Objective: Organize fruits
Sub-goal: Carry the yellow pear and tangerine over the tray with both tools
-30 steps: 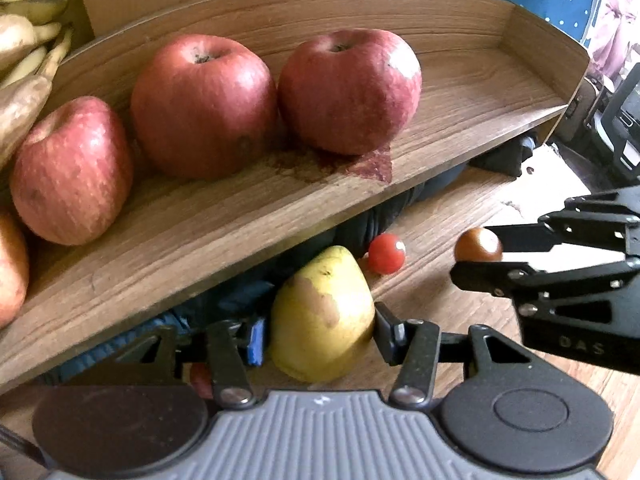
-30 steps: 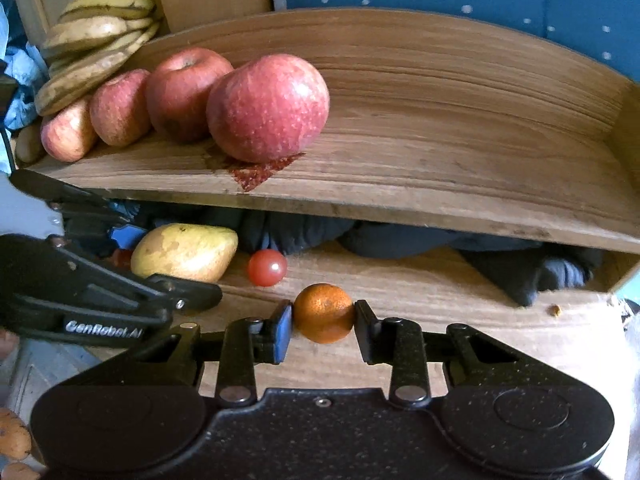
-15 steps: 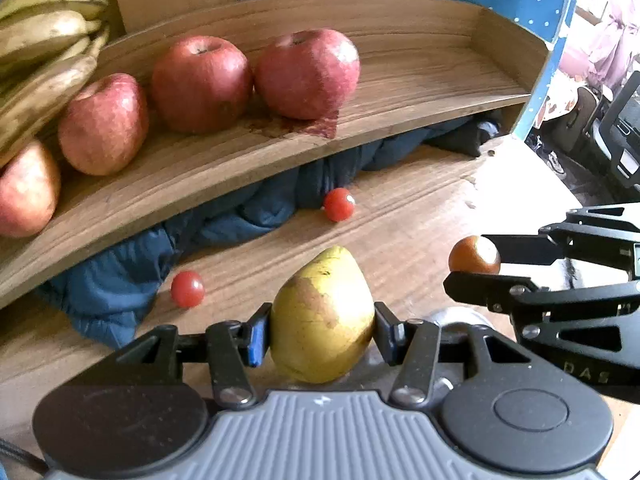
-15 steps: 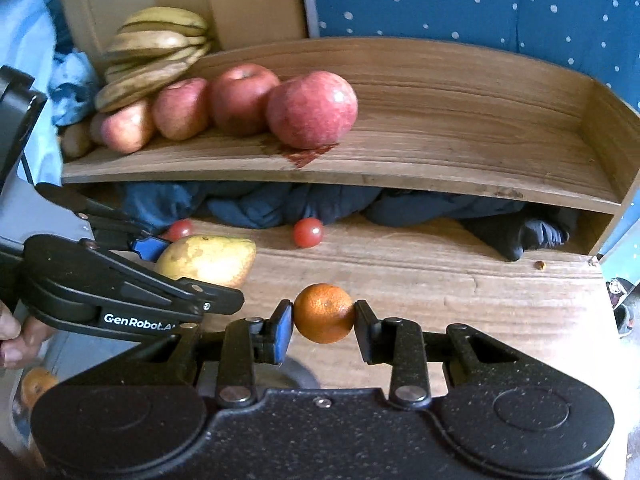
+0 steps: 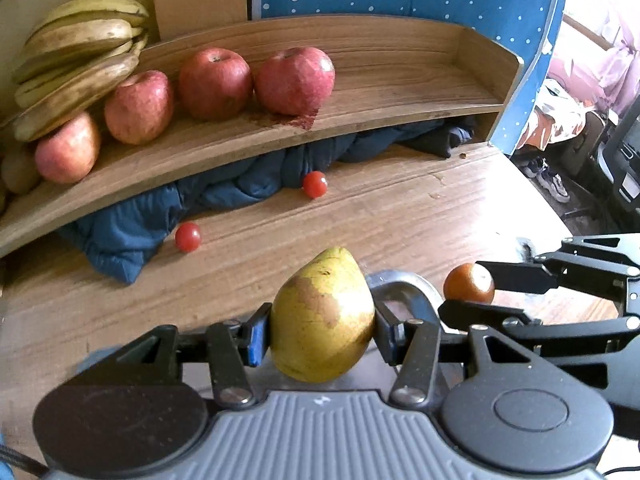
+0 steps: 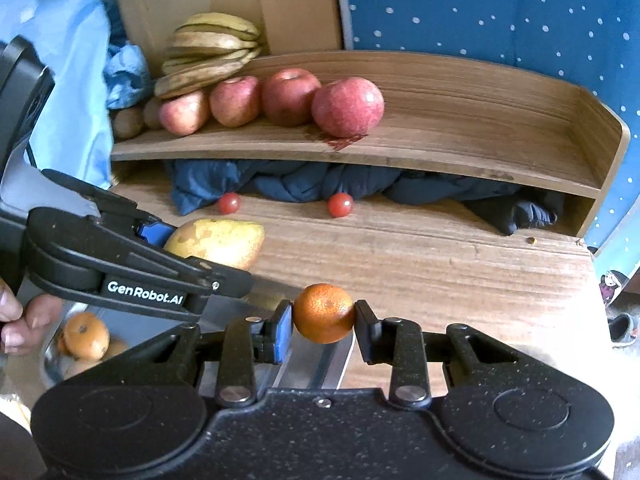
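Pear (image 5: 322,320) clamped in left jaws, tangerine (image 6: 324,313) in right, shelf (image 5: 400,92) now farther, perhaps higher.

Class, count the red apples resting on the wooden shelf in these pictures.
4, in a row on the shelf: one at the right end, then and under the bananas. More may hide behind.

Dark blue cloth (image 6: 304,182), perhaps a jacket, underneath

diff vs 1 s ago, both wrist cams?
Both grippers have pulled back from the shelf. Left gripper stays shut on the pear, right gripper on the mandarin. Apples, bananas and cherry tomatoes haven't moved.
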Available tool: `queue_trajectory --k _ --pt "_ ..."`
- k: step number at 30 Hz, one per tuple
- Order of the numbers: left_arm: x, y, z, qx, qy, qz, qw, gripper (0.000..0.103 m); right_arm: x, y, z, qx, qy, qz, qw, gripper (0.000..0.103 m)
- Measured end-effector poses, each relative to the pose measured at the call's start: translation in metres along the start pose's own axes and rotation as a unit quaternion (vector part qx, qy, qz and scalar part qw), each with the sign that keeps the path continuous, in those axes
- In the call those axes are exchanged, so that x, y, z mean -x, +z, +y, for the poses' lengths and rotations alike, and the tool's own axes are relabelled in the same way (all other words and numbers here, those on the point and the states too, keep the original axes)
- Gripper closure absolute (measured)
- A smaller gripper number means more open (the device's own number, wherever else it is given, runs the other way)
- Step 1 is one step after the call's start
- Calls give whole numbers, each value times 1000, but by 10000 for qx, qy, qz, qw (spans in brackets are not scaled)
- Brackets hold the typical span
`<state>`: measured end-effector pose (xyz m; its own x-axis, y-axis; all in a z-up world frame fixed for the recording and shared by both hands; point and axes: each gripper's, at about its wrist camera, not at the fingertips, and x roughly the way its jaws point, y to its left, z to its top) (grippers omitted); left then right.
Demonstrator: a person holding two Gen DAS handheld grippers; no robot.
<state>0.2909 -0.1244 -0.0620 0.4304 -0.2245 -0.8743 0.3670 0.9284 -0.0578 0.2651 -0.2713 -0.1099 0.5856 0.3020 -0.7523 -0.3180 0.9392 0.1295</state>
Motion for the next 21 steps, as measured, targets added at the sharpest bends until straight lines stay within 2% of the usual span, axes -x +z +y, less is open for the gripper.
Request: queue_trajectory --k 21 --pt "28 -40 -27 319 270 -69 9991 47 42 -43 18 388 415 -3 9984 68"
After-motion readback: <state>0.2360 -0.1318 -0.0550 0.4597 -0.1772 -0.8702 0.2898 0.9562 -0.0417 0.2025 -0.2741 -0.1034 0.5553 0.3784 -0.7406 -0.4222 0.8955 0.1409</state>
